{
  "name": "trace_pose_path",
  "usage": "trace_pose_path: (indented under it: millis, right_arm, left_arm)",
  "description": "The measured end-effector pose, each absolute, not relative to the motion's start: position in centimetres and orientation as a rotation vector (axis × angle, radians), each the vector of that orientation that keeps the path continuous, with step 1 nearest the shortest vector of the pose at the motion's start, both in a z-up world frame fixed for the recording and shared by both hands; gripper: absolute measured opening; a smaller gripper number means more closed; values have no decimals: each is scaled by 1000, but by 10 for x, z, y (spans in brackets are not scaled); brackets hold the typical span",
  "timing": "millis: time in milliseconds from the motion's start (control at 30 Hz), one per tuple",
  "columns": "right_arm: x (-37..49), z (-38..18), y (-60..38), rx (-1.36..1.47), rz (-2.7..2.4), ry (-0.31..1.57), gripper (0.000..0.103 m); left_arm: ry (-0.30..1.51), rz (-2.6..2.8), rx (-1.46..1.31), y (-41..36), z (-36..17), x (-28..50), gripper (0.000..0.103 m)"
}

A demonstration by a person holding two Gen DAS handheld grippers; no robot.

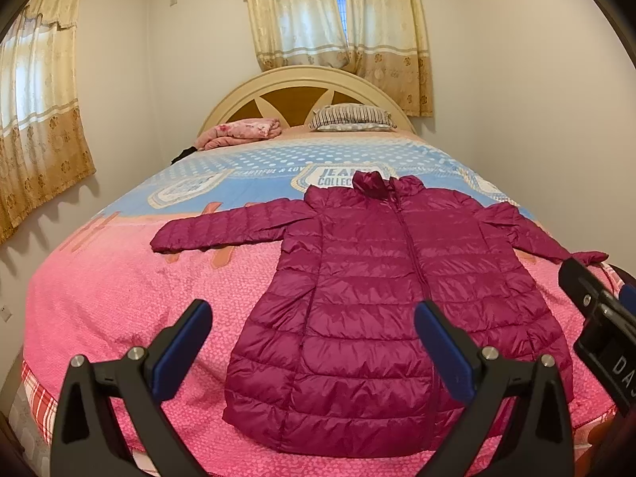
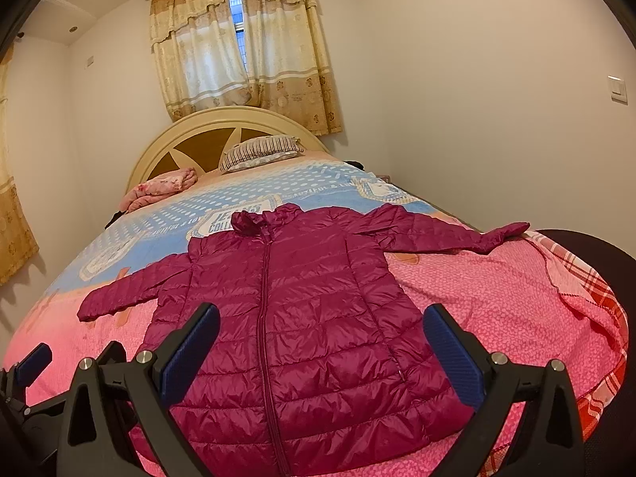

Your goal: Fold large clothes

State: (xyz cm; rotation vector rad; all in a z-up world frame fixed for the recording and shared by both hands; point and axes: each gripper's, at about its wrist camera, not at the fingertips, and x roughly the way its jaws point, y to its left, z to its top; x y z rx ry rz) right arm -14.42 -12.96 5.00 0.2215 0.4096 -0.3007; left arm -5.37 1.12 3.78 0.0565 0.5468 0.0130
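Right now the magenta quilted puffer jacket (image 1: pixel 357 298) lies flat on the pink bed (image 1: pixel 99 310), zip up, collar far — hem nearest both tools. Left tool (image 1: pixel 314 342) and right tool (image 2: pixel 322 342) gape empty above the hem; each sleeve stretches outward — one per side.

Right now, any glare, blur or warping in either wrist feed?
Left wrist view: sharp, strong fisheye bowing the bed, black vignette corners, sheen on the magenta puffer jacket. Right wrist view: same barrel warp, daylight through the curtain gap, no motion blur.
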Motion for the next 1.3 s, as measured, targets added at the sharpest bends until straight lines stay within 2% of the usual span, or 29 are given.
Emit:
trace_pose_path:
  millis: [1300]
  right_arm:
    - [-138, 40, -131, 248, -283, 466, 102]
  left_arm:
    - [571, -8, 63, 3, 28, -54, 103]
